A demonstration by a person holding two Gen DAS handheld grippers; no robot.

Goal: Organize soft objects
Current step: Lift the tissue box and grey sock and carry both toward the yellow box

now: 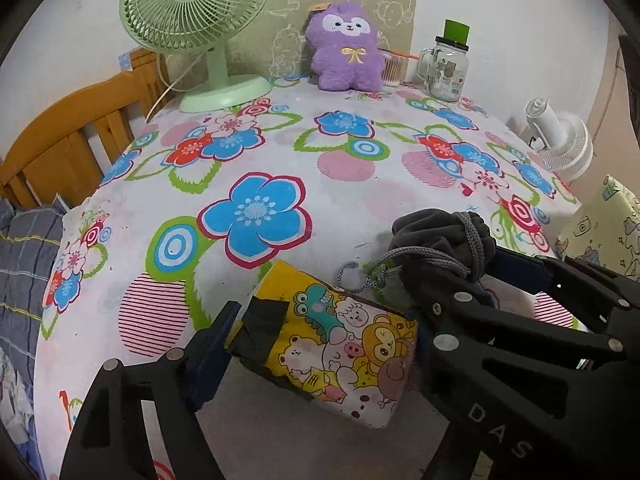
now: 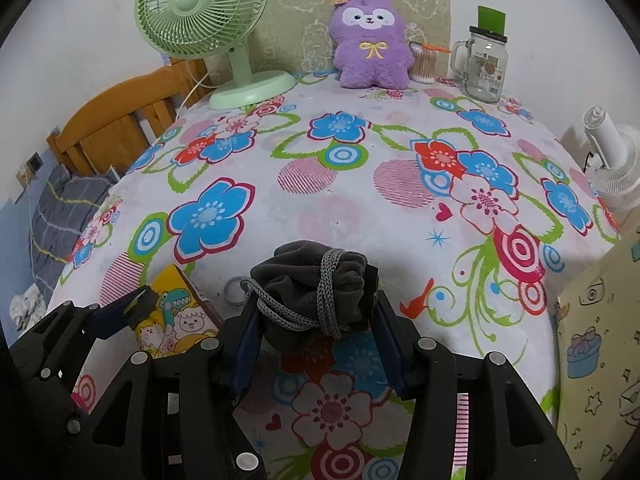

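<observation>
The right gripper (image 2: 316,316) is pinching the limp grey drawstring pouch (image 2: 312,280) mid-body, while the left gripper (image 1: 320,344) is straddling the squashy cartoon pouch (image 1: 340,344), contact unclear.

The letters "DAS" stood in pale print on the black arm of the left gripper (image 1: 324,344); the jar's (image 2: 485,65) label was too small to read.

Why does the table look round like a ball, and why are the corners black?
Both wrist views use fisheye lenses: in the left wrist view the flowery tablecloth bulges, and in the right wrist view too; the black corners are the lens edge. The purple plush stays sharp.
</observation>
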